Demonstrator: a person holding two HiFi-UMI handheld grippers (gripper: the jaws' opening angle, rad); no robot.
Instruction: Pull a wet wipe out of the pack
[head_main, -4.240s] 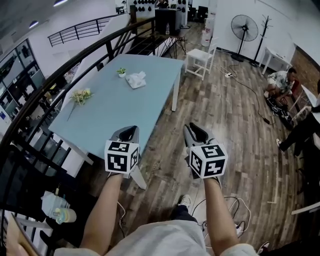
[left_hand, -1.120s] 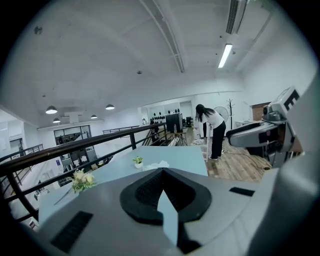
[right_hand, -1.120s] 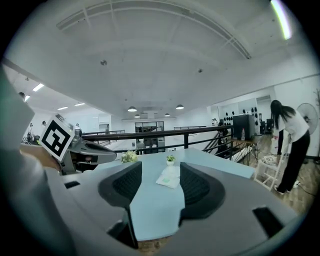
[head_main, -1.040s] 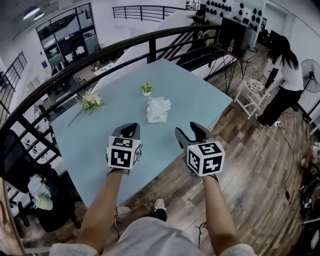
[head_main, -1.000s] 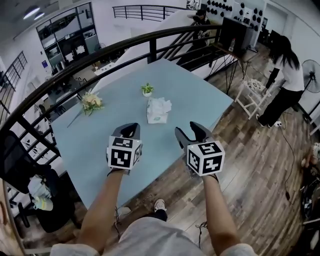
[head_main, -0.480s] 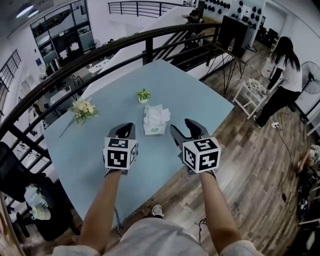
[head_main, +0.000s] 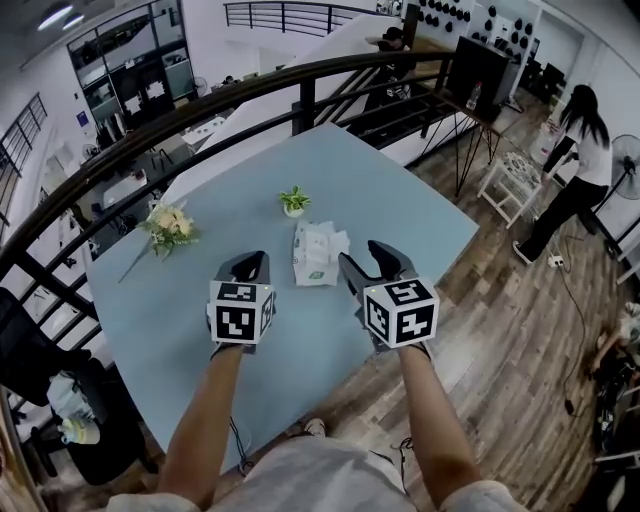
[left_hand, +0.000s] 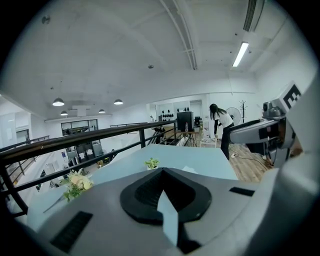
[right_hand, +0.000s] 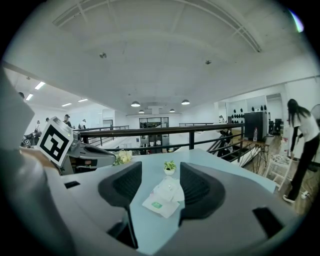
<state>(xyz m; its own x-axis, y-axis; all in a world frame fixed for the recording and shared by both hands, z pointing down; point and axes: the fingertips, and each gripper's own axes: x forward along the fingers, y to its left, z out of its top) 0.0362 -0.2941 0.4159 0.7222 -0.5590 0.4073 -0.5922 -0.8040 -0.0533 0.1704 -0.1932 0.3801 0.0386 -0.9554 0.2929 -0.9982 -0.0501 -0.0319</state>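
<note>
Head view: the wipe pack (head_main: 316, 254) lies on the blue table (head_main: 420, 210), long axis running away from the person. The right gripper (head_main: 362, 256) sits just right of it and nearer than the other.

Left gripper view: the left gripper (left_hand: 162, 172) is clenched on nothing.

Right gripper view: jaws spread, pack dead ahead, with a little potted plant (right_hand: 170, 167) just past it and bare tabletop either side.

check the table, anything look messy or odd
The white wet wipe pack with a green label has a crumpled wipe bunched on top. The pale flower sprig lies flat and loose on the light blue table.
</note>
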